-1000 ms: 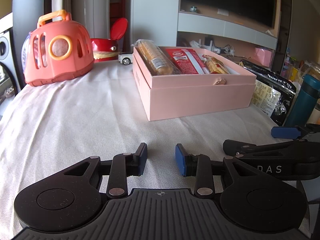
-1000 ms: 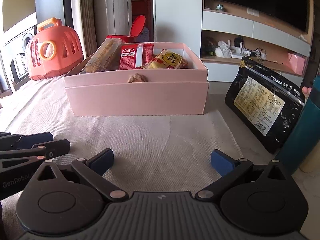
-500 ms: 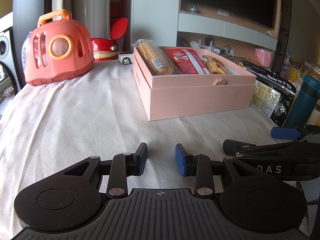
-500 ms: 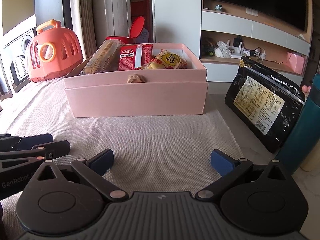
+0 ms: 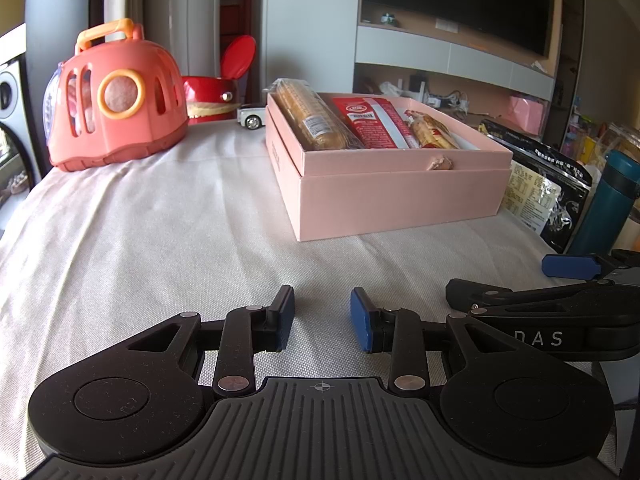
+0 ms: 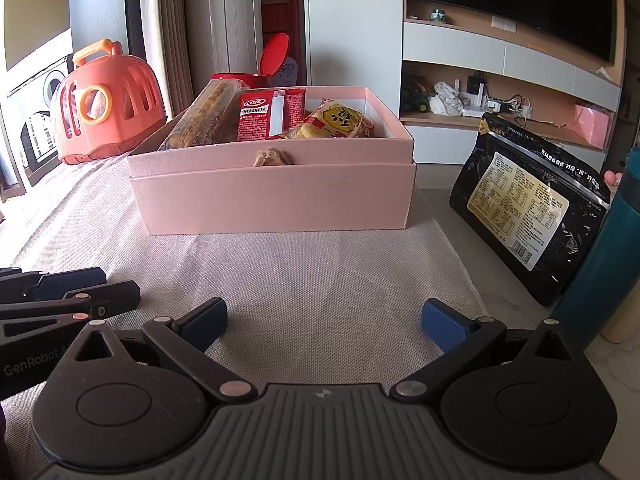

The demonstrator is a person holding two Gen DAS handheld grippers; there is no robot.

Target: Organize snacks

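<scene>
Resting low over the cloth-covered table [image 5: 140, 220], the left claw [image 5: 322, 318] is partly spread and the right claw [image 6: 324, 322] spread wide — both empty. Ahead, the pink box [image 6: 276, 196] holds three snack packets [image 6: 272, 114]; a black pouch [image 6: 528, 200] leans just to its right.

Home living room, wall television [image 6: 516, 4], toy carrier [image 5: 116, 96], media shelves [image 6: 500, 92]

A table draped in a pale woven cloth [image 5: 140, 232] carries an open pink cardboard box [image 6: 276, 200] and a coral plastic carrier [image 5: 116, 100]. A black snack pouch [image 6: 528, 208] leans at its bare right edge.
</scene>
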